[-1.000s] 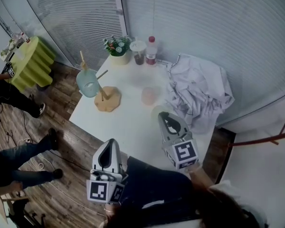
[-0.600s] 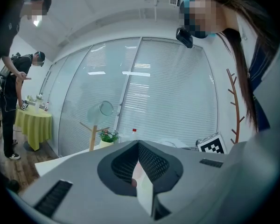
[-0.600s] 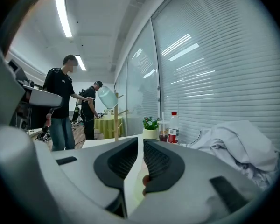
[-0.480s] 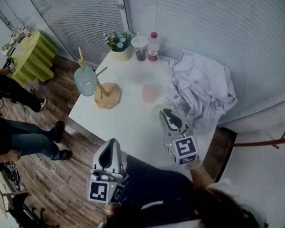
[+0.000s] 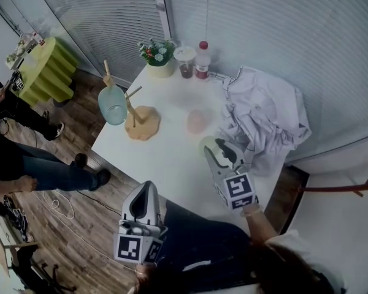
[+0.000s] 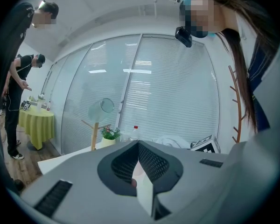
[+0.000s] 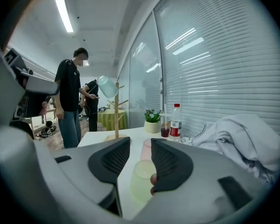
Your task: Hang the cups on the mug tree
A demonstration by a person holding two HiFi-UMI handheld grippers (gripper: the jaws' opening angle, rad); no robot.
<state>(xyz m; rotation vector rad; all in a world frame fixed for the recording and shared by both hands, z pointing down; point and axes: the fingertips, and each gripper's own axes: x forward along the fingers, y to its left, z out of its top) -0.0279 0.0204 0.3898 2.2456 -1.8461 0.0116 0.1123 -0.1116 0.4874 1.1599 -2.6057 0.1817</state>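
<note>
A wooden mug tree (image 5: 133, 110) stands at the white table's (image 5: 165, 158) left side, with a pale blue cup (image 5: 113, 105) hanging on it. A pink cup (image 5: 196, 122) stands mid-table. A pale green cup (image 5: 207, 144) sits by the tips of my right gripper (image 5: 219, 154). In the right gripper view the jaws of the right gripper (image 7: 140, 155) are opening, and the green cup (image 7: 141, 178) shows in the gap, with the pads apart from it. My left gripper (image 5: 145, 202) hovers off the table's near edge. Its jaws meet at the tips of the left gripper (image 6: 138, 144), with nothing held.
A flower pot (image 5: 157, 55), a glass with a dark drink (image 5: 185, 62) and a red-capped bottle (image 5: 202, 59) line the far edge. A crumpled white cloth (image 5: 264, 120) covers the right side. People (image 5: 24, 170) and a green-draped table (image 5: 46, 69) are at left.
The right gripper's jaws have parted and it has edged closer to the green cup. The left gripper has stayed put. The people at left have shifted.
</note>
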